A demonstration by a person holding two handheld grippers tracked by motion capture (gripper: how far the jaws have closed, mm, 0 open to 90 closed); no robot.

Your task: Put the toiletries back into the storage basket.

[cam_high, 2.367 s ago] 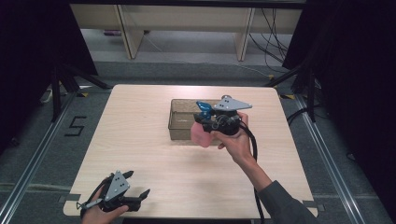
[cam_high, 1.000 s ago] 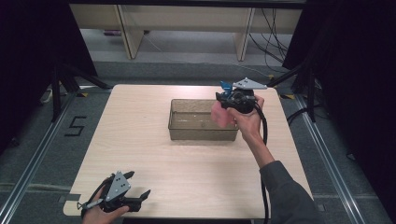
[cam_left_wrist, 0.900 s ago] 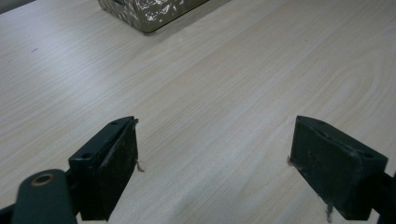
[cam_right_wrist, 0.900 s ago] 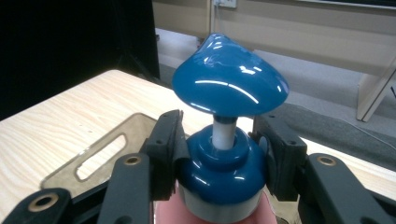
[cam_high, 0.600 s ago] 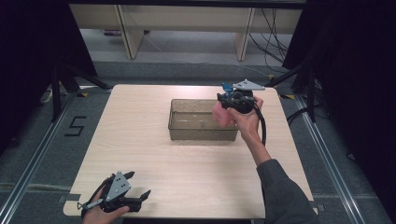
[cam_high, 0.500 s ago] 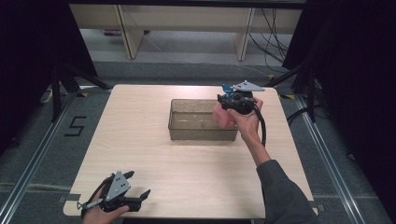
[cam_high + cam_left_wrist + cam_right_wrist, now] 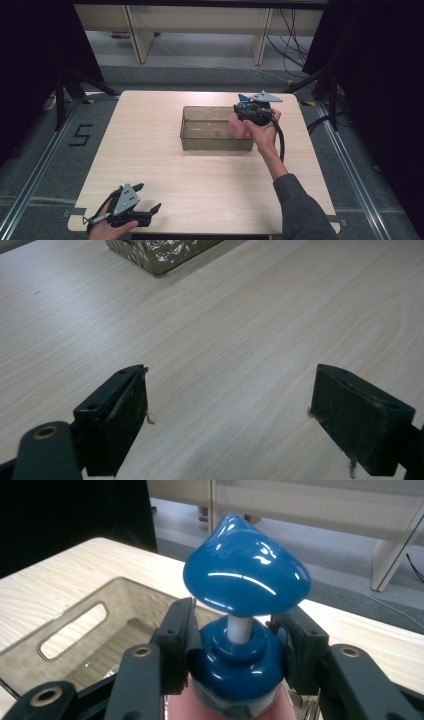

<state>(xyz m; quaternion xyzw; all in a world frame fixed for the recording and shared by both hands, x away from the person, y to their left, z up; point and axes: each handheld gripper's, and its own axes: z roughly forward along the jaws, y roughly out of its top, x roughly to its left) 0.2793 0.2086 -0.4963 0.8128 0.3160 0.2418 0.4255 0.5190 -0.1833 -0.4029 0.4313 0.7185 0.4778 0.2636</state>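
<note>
The right gripper (image 7: 235,645) clamps the pump bottle (image 7: 240,630) by its blue collar, just above the clear bin's (image 7: 210,142) right end, seemingly for control, while the left gripper (image 7: 230,415) idles agape at the table's (image 7: 150,150) near edge.

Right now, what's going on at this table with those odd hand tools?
A person is working with a gripper in each hand. The right gripper is clamped around the blue collar of a pump bottle with a pink body, holding it above the far right end of a clear plastic bin. The left gripper sits open over bare wood at the table's near left corner.
</note>
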